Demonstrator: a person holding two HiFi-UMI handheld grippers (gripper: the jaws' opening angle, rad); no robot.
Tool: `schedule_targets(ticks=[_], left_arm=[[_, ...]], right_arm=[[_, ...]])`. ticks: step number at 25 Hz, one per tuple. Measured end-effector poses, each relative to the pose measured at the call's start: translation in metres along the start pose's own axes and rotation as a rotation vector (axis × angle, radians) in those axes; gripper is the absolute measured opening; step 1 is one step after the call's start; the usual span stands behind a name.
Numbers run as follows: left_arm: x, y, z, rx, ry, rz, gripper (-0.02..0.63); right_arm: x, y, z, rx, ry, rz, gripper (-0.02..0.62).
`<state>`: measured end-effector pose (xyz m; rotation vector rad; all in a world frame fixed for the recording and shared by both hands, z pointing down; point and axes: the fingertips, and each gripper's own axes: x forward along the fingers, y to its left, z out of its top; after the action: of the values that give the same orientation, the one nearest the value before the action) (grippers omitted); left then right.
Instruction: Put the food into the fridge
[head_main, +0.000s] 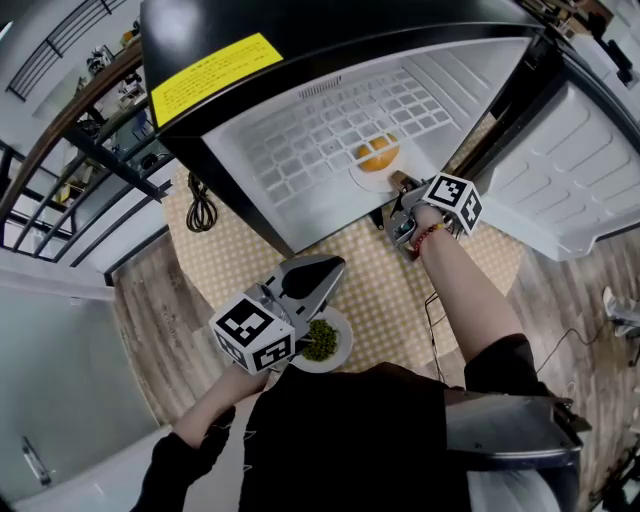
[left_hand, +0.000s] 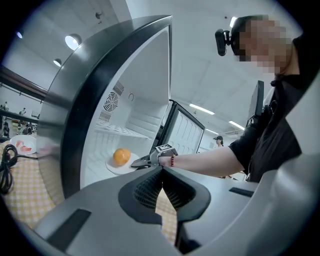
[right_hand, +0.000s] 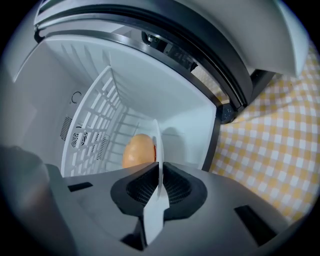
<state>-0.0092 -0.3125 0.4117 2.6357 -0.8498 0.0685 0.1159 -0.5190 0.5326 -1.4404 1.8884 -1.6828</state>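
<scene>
An orange (head_main: 378, 152) lies on a white plate (head_main: 372, 181) just inside the open fridge (head_main: 330, 140), under its wire shelf. My right gripper (head_main: 396, 197) is shut on that plate's near rim; in the right gripper view the plate (right_hand: 156, 142) stands edge-on between the jaws, with the orange (right_hand: 138, 150) behind it. The left gripper view shows the orange (left_hand: 121, 156), the plate (left_hand: 118, 167) and the right gripper (left_hand: 144, 161) from the side. My left gripper (head_main: 318, 272) is shut and empty in front of the fridge, over a white plate of green food (head_main: 322, 342).
The fridge stands on a yellow checked cloth (head_main: 370, 280), its white door (head_main: 585, 170) swung open at the right. A coiled black cable (head_main: 200, 206) lies at the fridge's left. A plate with pink food (left_hand: 22, 145) sits far left in the left gripper view.
</scene>
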Motion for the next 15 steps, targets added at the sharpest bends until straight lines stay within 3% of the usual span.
schedule_targets(ticks=[15], left_arm=[[0.001,0.002,0.002,-0.047,-0.025,-0.012,0.012]], right_arm=[[0.008,0.001,0.011,-0.235,-0.005,-0.086,0.031]])
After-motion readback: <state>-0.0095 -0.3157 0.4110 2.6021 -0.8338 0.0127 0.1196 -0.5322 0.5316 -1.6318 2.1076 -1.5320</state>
